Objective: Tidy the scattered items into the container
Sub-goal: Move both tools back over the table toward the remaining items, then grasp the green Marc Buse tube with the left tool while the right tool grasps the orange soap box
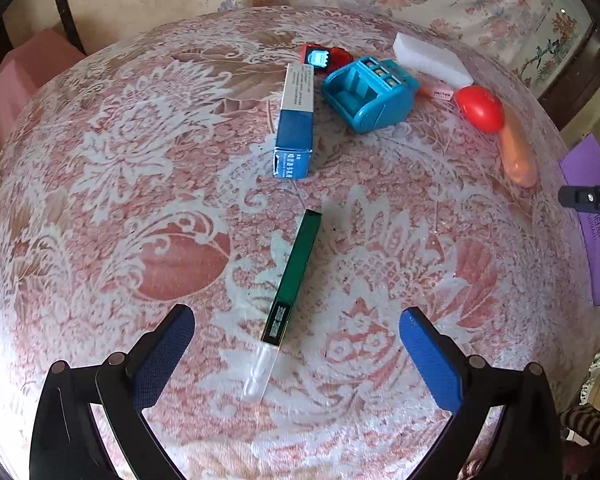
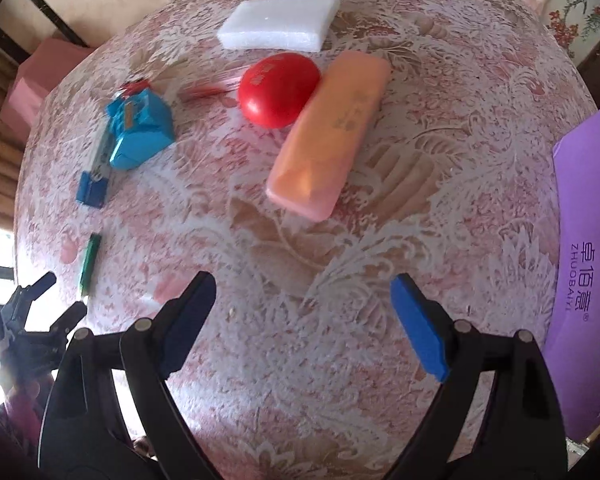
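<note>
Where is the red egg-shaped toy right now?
In the right wrist view the red egg-shaped toy lies on the tablecloth, touching the orange bar on its right, just before the white foam block.

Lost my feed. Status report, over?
Left gripper open over green pen. Right gripper open, empty, short of orange bar. Purple container at right edge. Nothing blocking.

I count one green tube (image 1: 296, 276), one blue box (image 1: 296, 120), one blue toy (image 1: 368, 94), one small red toy (image 1: 324, 57), one red egg (image 2: 278, 89), one orange bar (image 2: 328, 136), one white foam block (image 2: 280, 20), one purple container (image 2: 588, 264).
</note>
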Available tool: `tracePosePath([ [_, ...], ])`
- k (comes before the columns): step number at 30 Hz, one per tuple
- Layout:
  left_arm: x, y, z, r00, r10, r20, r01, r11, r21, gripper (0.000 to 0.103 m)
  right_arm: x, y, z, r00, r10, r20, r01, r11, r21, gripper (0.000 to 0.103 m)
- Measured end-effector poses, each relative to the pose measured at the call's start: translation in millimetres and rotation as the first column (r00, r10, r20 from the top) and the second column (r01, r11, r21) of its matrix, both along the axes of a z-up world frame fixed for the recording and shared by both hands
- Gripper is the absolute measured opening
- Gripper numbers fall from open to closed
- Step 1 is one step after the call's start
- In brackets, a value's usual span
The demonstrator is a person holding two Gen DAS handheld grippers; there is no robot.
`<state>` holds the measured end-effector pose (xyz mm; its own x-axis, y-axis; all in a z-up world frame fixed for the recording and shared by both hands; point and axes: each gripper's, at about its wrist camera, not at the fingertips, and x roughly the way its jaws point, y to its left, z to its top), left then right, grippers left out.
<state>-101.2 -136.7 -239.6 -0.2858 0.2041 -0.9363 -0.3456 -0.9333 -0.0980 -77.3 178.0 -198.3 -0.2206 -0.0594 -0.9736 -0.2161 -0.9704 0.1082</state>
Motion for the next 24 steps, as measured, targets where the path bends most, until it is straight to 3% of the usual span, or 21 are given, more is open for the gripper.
tracePosePath([
  [7, -2, 1, -14, 1.0, -0.005, -0.003, 0.005, 1.0, -0.029, 0.103, -40, 12, -12, 0.995, -0.092, -0.038, 0.093, 0.995, 0.031, 0.089],
  [14, -1, -3, -24, 1.0, 0.006, 0.003, -0.006, 0.999, -0.053, 0.103, -72, 20, -38, 0.99, -0.144, 0.005, 0.143, 0.986, 0.092, 0.089],
  [16, 0, -4, -27, 1.0, 0.009, 0.005, -0.009, 0.998, -0.059, 0.103, -79, 18, -40, 0.992, -0.129, 0.006, 0.127, 0.986, 0.11, 0.086],
  [18, 1, -5, -30, 1.0, 0.012, 0.007, -0.012, 0.998, -0.066, 0.103, -85, 17, -43, 0.993, -0.119, 0.011, 0.117, 0.986, 0.122, 0.076],
  [24, 2, -3, -34, 1.0, 0.019, 0.01, -0.018, 0.995, -0.099, 0.103, -94, 17, -46, 0.992, -0.125, 0.014, 0.122, 0.984, 0.129, 0.075],
])
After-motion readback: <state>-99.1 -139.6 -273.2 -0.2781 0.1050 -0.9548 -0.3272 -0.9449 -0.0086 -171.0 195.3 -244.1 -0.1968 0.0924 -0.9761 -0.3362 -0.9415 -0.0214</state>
